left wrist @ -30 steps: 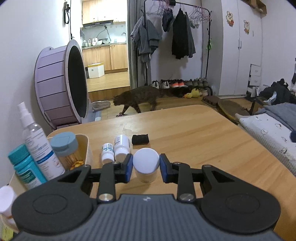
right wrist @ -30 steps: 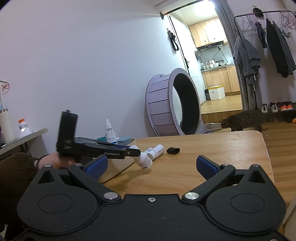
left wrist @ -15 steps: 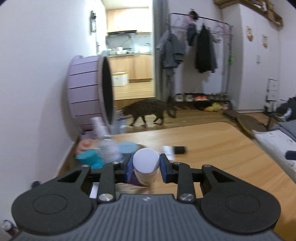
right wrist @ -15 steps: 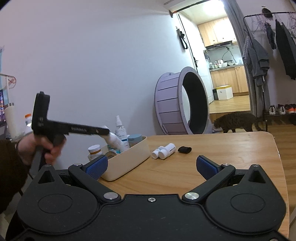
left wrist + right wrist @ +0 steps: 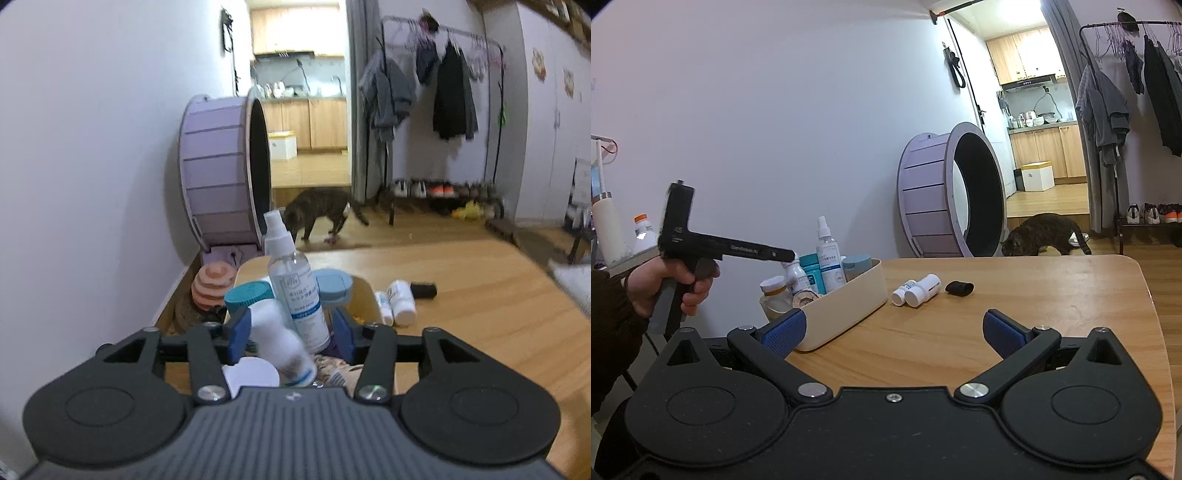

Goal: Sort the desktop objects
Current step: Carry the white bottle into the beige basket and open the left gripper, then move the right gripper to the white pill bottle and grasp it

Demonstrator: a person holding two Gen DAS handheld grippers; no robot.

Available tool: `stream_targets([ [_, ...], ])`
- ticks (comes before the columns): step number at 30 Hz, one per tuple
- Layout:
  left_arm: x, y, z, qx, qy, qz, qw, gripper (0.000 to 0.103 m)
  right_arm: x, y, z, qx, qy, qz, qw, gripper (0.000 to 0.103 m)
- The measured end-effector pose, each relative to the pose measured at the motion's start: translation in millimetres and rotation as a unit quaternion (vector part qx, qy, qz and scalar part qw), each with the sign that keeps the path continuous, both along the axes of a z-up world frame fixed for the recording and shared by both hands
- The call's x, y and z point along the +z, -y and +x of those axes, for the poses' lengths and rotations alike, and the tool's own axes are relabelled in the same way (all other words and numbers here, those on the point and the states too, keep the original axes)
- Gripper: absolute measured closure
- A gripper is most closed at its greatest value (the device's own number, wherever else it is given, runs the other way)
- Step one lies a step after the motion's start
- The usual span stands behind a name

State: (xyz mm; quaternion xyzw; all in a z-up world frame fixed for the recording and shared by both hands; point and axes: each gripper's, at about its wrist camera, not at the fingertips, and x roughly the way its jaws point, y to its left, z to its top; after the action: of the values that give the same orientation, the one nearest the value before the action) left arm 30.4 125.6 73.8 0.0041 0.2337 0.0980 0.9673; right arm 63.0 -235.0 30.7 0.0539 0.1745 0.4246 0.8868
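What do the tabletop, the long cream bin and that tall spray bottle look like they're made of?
Tabletop: wood or wood veneer, from the visible grain and soft sheen.
Cream bin: probably matte plastic, smooth with rounded corners.
Spray bottle: clear plastic, likely, see-through body with a white nozzle and a printed label.

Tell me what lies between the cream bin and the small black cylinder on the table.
Two white bottles lying side by side, in the right wrist view.

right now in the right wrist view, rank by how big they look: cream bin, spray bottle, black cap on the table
1. cream bin
2. spray bottle
3. black cap
All three sit at a similar depth on the table, so the order seems fair.
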Motion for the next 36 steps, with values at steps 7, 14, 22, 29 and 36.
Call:
stream_targets([
  [7,-11,10,-28,-0.026,0.044,-0.066,0.9965,0.046,-3,-4,2,-0.005,-0.007,-0.009,1.000,0.000],
  [14,-37,37,-28,-0.080,0.039,-0.117,0.9891,0.045,-4,-16,19,-0.018,-0.014,-0.044,0.999,0.000],
  [22,-56,52,-35,-0.131,0.066,-0.143,0.9788,0.044,1,-42,58,0.001,0.003,-0.107,0.994,0.002],
  [29,-61,53,-40,-0.117,0.085,-0.113,0.9830,0.044,-5,-88,106,0.019,-0.023,-0.121,0.992,0.014],
  [36,-59,39,-47,-0.103,0.099,-0.134,0.9807,0.044,-34,-139,136,0.012,-0.087,-0.115,0.989,0.040],
])
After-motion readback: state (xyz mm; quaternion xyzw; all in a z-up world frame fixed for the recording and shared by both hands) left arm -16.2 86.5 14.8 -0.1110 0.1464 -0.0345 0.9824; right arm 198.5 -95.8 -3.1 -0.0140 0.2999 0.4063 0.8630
